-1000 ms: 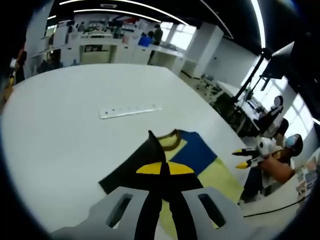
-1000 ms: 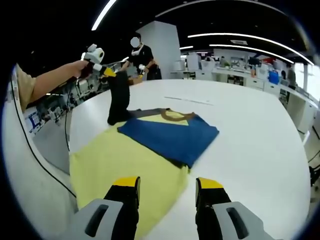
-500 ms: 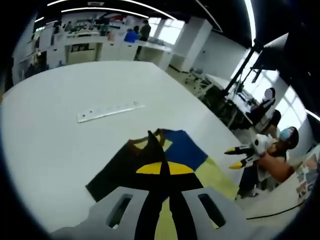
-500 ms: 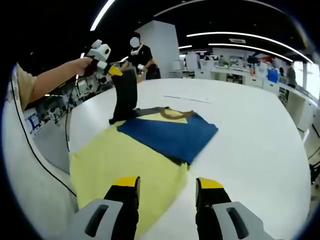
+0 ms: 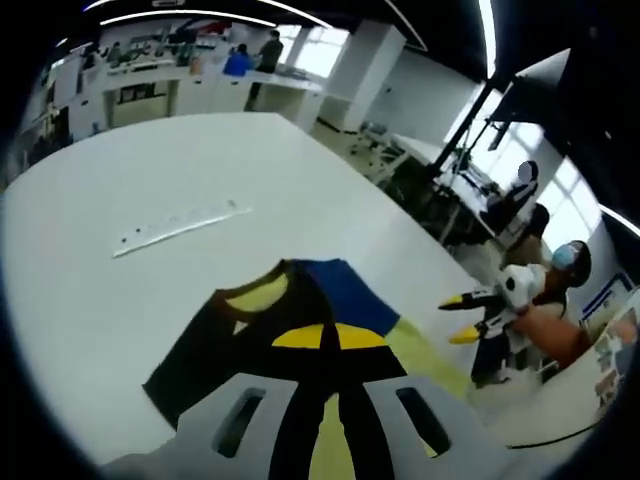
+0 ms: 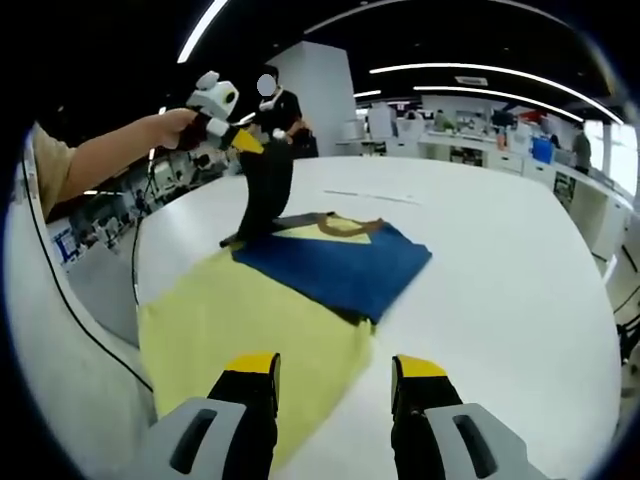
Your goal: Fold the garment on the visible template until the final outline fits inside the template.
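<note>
Left gripper view: left gripper [image 5: 330,345], jaws pinching the black sleeve [image 5: 215,340] of the garment [image 5: 345,295]; ruler [image 5: 180,226] well apart on white counter [image 5: 150,150].

Right gripper view: right gripper [image 6: 335,372], 2 jaws spread, above yellow garment hem; sleeve lifted over the blue fold [image 6: 340,268].

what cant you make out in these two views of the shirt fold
- Template outline: no marked outline can be made out on the white table in either view.
- Garment near edge: right gripper view, hidden behind the right tool.
- Black sleeve grip point: left gripper view, covered by the shut left tool.
- Strip on the table: too small to identify.
</note>
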Demonstrator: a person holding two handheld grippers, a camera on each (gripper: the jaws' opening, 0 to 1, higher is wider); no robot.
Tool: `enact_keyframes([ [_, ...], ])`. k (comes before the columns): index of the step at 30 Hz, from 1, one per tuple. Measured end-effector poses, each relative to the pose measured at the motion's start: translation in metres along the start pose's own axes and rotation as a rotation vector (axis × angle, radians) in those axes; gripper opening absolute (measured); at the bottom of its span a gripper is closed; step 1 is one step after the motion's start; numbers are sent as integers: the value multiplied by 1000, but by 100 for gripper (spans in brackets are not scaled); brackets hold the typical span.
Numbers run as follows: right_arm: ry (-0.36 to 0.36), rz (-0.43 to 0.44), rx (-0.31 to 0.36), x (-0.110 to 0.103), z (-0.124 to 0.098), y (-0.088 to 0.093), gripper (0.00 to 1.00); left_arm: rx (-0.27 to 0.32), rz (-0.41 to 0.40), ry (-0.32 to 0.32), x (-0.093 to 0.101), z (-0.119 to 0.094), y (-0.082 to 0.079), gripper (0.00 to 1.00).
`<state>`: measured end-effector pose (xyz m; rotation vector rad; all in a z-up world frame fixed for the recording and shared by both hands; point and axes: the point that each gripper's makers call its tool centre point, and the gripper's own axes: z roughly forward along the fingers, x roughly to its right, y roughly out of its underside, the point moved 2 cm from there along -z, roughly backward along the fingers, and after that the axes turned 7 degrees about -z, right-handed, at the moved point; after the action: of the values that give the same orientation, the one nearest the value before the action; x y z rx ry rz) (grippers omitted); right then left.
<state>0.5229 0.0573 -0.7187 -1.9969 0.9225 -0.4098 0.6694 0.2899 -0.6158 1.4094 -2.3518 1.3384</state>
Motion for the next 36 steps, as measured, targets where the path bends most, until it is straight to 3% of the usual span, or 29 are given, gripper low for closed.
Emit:
enact_keyframes([
  [22,22,28,0,9,-10,11,41,-63,13,62,36,67,-4,0],
  [36,34,49,-4,14,-14,20,41,-136,17,54,37,105,7,0],
])
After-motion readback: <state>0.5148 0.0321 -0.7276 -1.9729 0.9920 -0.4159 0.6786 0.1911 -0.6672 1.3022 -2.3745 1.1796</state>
